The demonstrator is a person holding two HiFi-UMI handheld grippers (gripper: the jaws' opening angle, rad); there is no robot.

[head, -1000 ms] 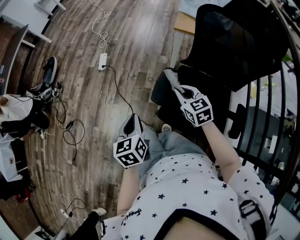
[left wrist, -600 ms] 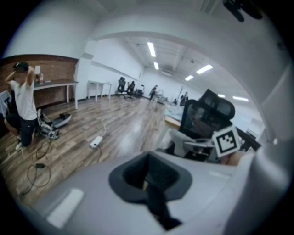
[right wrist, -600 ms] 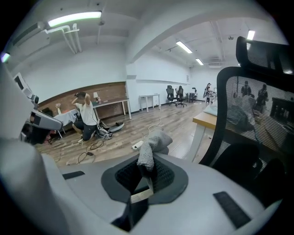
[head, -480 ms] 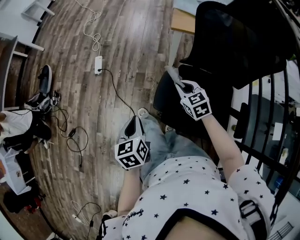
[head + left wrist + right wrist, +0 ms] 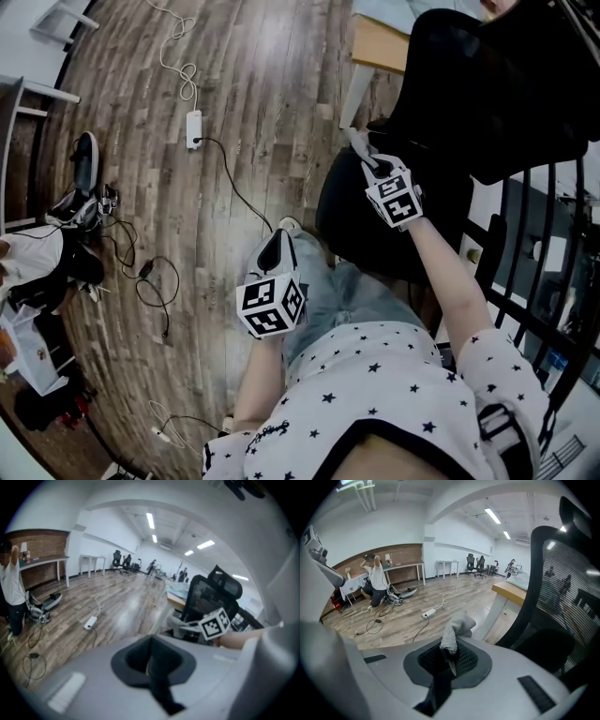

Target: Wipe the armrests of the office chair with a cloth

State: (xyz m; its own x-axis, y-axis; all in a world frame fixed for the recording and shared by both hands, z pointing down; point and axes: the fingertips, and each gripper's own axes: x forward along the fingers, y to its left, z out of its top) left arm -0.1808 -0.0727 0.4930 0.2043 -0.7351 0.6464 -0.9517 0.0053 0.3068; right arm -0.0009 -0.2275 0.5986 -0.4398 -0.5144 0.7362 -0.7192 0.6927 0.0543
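Observation:
My right gripper (image 5: pixel 364 155) is shut on a small grey cloth (image 5: pixel 357 142), held out over the near side of the black office chair (image 5: pixel 487 84). In the right gripper view the cloth (image 5: pixel 454 630) sticks up from the shut jaws (image 5: pixel 450 660), with the chair's mesh back (image 5: pixel 562 597) close on the right. A black armrest (image 5: pixel 488 246) shows on the chair's far side, away from the cloth. My left gripper (image 5: pixel 276 249) hangs shut and holds nothing, low by the person's knee. The left gripper view (image 5: pixel 151 667) shows the chair (image 5: pixel 206 592) and the right gripper's marker cube (image 5: pixel 213 623) ahead.
A white power strip (image 5: pixel 194 128) with trailing cables lies on the wood floor. Shoes (image 5: pixel 82 169) and a crouching person (image 5: pixel 28 272) are at the far left. A wooden desk (image 5: pixel 380 42) stands beside the chair. Black railing bars (image 5: pixel 548 234) close off the right.
The right gripper has carried the cloth further forward, towards the chair's back. The left gripper has hardly shifted.

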